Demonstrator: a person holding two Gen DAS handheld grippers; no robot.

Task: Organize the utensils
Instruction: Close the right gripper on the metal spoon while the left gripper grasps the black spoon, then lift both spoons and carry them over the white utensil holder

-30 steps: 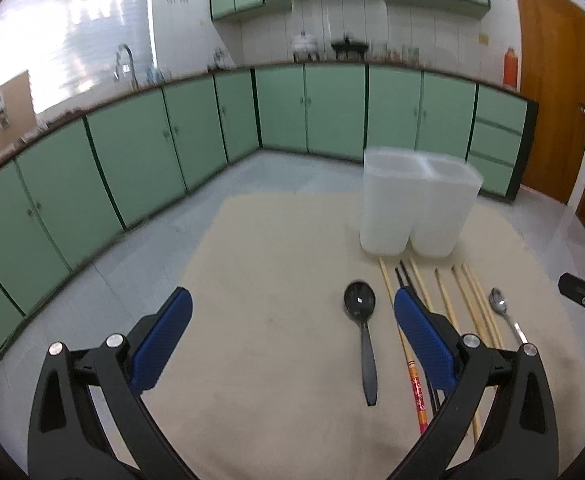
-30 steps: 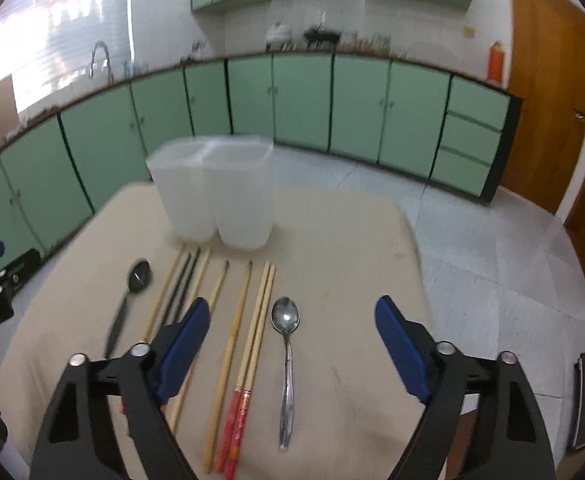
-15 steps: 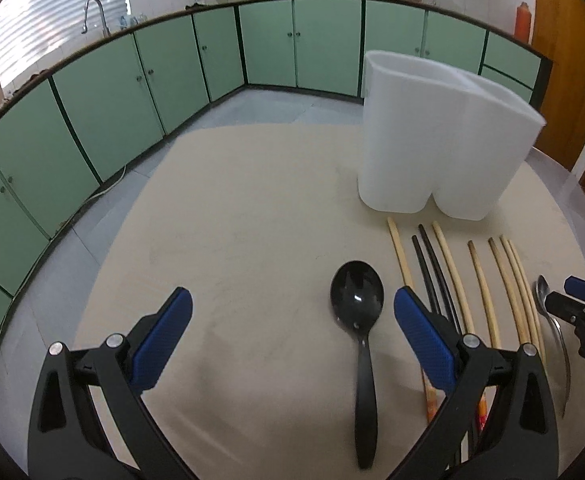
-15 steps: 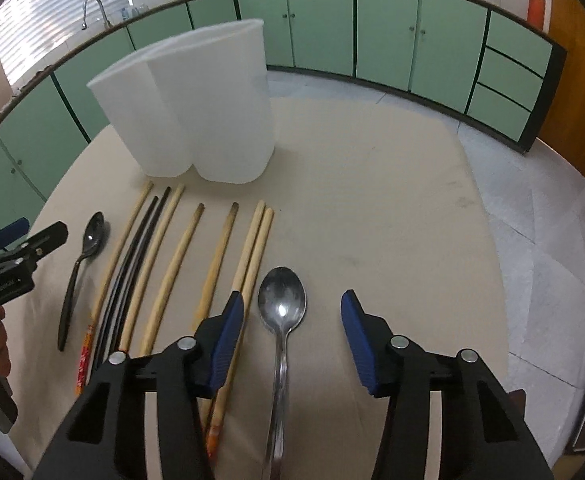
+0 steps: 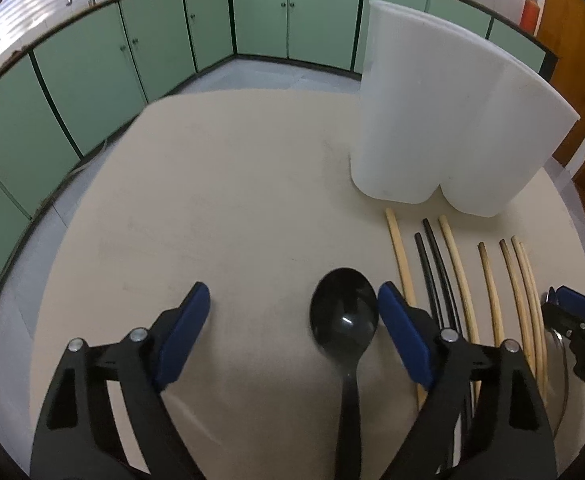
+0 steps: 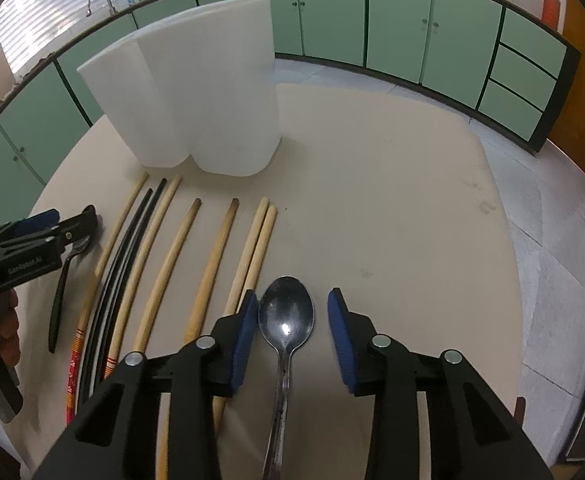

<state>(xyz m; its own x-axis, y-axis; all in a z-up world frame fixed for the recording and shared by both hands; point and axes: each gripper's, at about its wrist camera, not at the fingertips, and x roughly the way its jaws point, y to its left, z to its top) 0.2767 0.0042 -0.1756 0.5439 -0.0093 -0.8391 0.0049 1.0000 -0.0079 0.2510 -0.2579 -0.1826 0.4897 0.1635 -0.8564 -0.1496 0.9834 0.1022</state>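
Note:
A black spoon (image 5: 344,316) lies on the beige table, its bowl just inside the right finger of my open left gripper (image 5: 292,312). A metal spoon (image 6: 286,318) lies between the fingers of my right gripper (image 6: 293,312), which is open and low over it, not touching. Several wooden and black chopsticks (image 6: 208,260) lie in a row between the two spoons. A white two-compartment holder (image 6: 196,96) stands behind them; it also shows in the left wrist view (image 5: 444,120).
The beige table (image 6: 392,200) ends in a curved edge with grey floor tiles beyond. Green cabinets (image 5: 92,72) line the walls. The left gripper shows in the right wrist view (image 6: 28,240) at the left edge.
Both grippers have dropped lower and moved forward over the spoons. The right gripper's fingers stand closer together than one second ago.

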